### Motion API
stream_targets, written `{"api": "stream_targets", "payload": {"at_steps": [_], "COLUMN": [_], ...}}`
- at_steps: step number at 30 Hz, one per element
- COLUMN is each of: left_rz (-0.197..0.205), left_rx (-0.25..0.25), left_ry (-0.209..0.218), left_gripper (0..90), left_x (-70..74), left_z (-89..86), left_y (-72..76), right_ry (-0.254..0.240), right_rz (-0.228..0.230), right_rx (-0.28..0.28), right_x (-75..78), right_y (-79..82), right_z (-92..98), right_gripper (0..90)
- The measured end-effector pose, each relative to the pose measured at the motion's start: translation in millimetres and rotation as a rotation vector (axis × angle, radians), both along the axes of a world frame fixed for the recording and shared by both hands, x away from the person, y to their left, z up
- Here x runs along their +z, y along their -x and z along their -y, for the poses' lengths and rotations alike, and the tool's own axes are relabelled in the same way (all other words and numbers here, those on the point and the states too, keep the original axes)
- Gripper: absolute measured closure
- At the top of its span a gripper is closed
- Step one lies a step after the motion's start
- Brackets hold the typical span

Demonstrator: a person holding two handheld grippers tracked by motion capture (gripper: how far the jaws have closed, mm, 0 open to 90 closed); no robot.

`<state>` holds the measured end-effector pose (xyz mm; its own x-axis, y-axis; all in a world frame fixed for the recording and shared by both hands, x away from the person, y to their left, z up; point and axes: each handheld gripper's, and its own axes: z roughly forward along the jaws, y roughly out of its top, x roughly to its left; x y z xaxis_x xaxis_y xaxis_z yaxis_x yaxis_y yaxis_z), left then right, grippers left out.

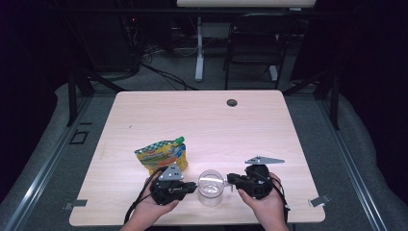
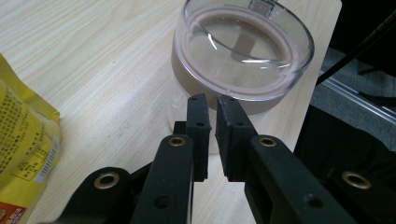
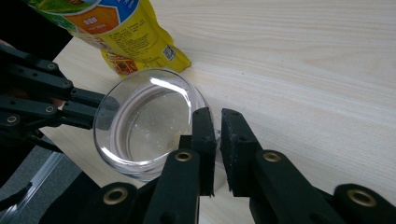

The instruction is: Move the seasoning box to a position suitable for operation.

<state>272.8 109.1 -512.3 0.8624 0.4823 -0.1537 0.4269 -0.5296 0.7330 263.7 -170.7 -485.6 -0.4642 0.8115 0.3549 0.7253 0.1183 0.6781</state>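
Clear glass jar (image 1: pixel 210 186) stands near the table's (image 1: pixel 202 120) front edge, just beside a yellow pouch (image 1: pixel 161 155), flanked by left gripper (image 1: pixel 192 185) and right gripper (image 1: pixel 230 179), both with jaws nearly closed, nothing between them, tips at the jar's wall.

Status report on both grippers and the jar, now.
Left gripper and right gripper shut, empty, flanking the clear jar. Jar upright near table front edge. Yellow pouch behind left gripper, not blocking.
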Motion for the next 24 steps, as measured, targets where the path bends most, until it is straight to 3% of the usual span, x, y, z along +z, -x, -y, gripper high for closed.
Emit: {"api": "stream_targets", "payload": {"at_steps": [14, 24], "left_rz": [-0.001, -0.002], "left_rx": [0.002, 0.005], "left_ry": [0.003, 0.039], "left_gripper": [86.4, 86.2], "left_x": [1.7, 4.9], "left_z": [0.3, -0.8], "left_y": [1.1, 2.2], "right_ry": [-0.007, -0.007], "right_rz": [-0.004, -0.001], "right_rx": [0.000, -0.004], "right_x": [-0.7, -1.5], "right_y": [0.0, -0.2], "right_z": [0.9, 1.6], "right_gripper": [82.9, 81.8]}}
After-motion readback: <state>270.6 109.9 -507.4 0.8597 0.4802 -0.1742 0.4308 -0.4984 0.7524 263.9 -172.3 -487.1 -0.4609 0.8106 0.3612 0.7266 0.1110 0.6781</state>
